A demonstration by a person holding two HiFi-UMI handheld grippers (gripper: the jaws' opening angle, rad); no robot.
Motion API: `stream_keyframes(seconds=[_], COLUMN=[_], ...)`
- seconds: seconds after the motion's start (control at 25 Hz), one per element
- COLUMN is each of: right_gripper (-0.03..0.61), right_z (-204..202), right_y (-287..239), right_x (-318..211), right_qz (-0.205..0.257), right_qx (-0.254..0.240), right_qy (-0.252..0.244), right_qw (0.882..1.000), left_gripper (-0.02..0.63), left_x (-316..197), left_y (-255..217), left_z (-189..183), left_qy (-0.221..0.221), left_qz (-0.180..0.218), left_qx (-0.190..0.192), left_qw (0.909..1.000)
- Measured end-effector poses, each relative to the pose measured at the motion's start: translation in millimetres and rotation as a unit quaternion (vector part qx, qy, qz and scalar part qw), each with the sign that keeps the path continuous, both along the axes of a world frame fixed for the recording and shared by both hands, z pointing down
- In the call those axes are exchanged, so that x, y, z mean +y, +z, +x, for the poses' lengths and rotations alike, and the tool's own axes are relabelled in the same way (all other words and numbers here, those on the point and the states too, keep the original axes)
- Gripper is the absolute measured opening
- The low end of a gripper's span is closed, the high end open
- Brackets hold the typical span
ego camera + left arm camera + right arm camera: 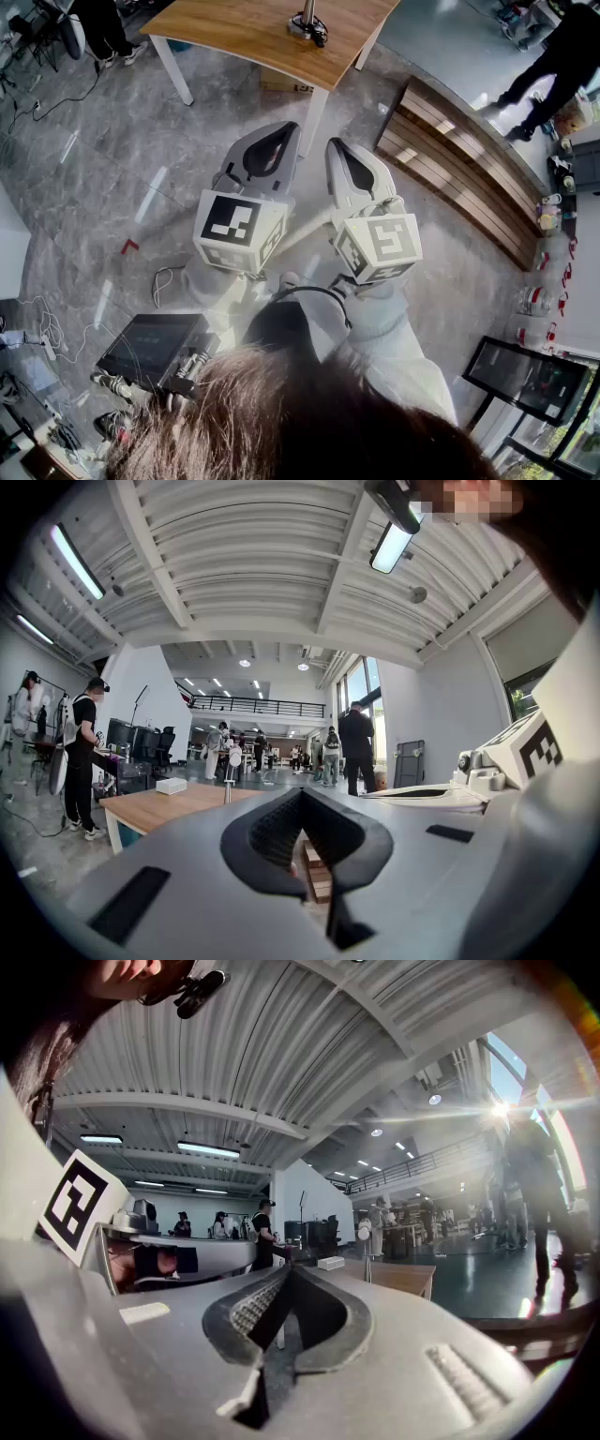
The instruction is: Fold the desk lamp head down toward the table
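Note:
The desk lamp (307, 22) stands near the front edge of a wooden table (234, 33); only its base and lower stem show in the head view. In the left gripper view the lamp (230, 769) is upright, with its round white head on top. The right gripper view shows the lamp (366, 1246) the same way. My left gripper (281, 131) and right gripper (339, 148) are held level side by side, well short of the table. Both are shut with nothing between the jaws, as seen on the left gripper (302, 794) and the right gripper (284, 1269).
A small white box (171, 786) lies on the table left of the lamp. A cardboard box (281, 82) sits under the table. A stepped wooden platform (459, 178) runs along the right. A person in black (553, 66) walks at far right. An equipment case (150, 347) and cables lie at lower left.

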State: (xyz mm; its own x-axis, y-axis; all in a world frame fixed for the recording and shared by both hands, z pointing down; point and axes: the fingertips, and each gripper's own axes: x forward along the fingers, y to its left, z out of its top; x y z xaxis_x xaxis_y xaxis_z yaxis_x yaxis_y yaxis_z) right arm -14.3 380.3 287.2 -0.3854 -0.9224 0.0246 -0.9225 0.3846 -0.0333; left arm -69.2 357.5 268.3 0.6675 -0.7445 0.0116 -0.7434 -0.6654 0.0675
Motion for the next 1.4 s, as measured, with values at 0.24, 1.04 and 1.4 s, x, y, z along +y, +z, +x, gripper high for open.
stream_keyframes(seconds=[0.24, 1.04, 1.4], right_gripper=[0.000, 0.001, 0.002], right_z=[-3.1, 22.9, 24.8], right_y=[1.2, 19.8, 6.0], right_x=[-3.3, -125.5, -292.8], right_qz=[-0.003, -0.009, 0.001], right_qx=[0.001, 0.001, 0.001], right_qy=[-0.005, -0.011, 0.013], right_qw=[1.000, 1.000, 1.000], left_gripper=[0.003, 0.003, 0.003], left_x=[-3.6, -129.4, -293.8], left_y=[2.6, 26.1, 15.9], left_z=[-4.9, 4.0, 6.9], left_qy=[-0.009, -0.047, -0.017], left_qz=[-0.004, -0.015, -0.011], left_qx=[0.000, 0.000, -0.004], left_qw=[1.0000, 0.9988, 0.9998])
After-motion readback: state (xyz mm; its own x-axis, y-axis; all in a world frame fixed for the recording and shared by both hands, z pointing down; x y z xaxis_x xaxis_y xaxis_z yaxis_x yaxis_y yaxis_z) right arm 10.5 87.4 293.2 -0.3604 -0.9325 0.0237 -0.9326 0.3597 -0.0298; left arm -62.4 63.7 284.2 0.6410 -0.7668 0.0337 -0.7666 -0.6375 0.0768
